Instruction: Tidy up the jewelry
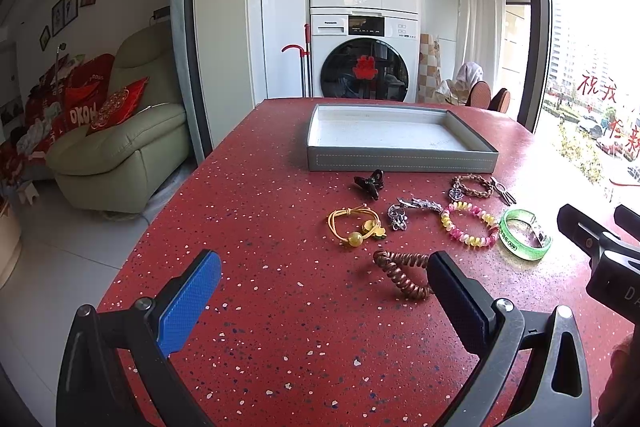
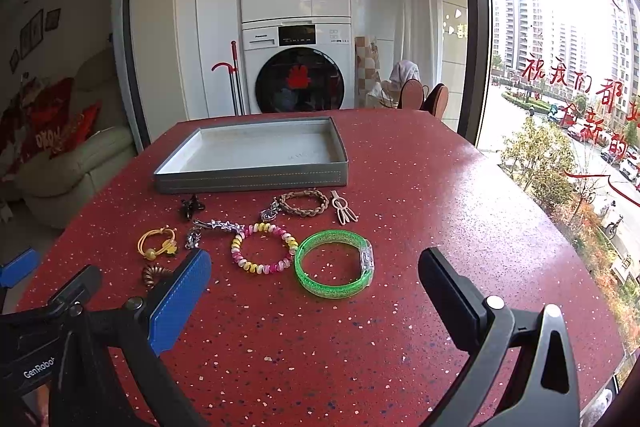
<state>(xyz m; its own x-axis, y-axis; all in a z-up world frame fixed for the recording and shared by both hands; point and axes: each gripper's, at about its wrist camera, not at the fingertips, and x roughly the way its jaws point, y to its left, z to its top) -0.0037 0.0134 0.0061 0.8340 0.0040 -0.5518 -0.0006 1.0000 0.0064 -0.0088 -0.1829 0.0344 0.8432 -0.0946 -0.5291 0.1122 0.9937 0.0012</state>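
A grey tray (image 1: pixel 400 161) (image 2: pixel 248 179) with a white floor stands at the far side of the red table. In front of it lie a green bangle (image 1: pixel 525 234) (image 2: pixel 335 263), a pink-yellow coil bracelet (image 1: pixel 470 223) (image 2: pixel 264 247), a copper coil tie (image 1: pixel 402 275) (image 2: pixel 154 274), a yellow hair tie (image 1: pixel 356 227) (image 2: pixel 158 243), a brown braided bracelet (image 1: pixel 474 185) (image 2: pixel 302 203), a black claw clip (image 1: pixel 370 183) (image 2: pixel 191 207) and silver pieces (image 1: pixel 412 209) (image 2: pixel 218 225). My left gripper (image 1: pixel 324 279) is open above the table, near the copper tie. My right gripper (image 2: pixel 316 279) is open, just short of the green bangle.
The red speckled table (image 1: pixel 280 327) (image 2: pixel 420 187) drops off at its left edge toward a green sofa (image 1: pixel 120 147). Stacked washing machines (image 1: pixel 364 67) stand behind the table. A window (image 2: pixel 560 67) runs along the right side.
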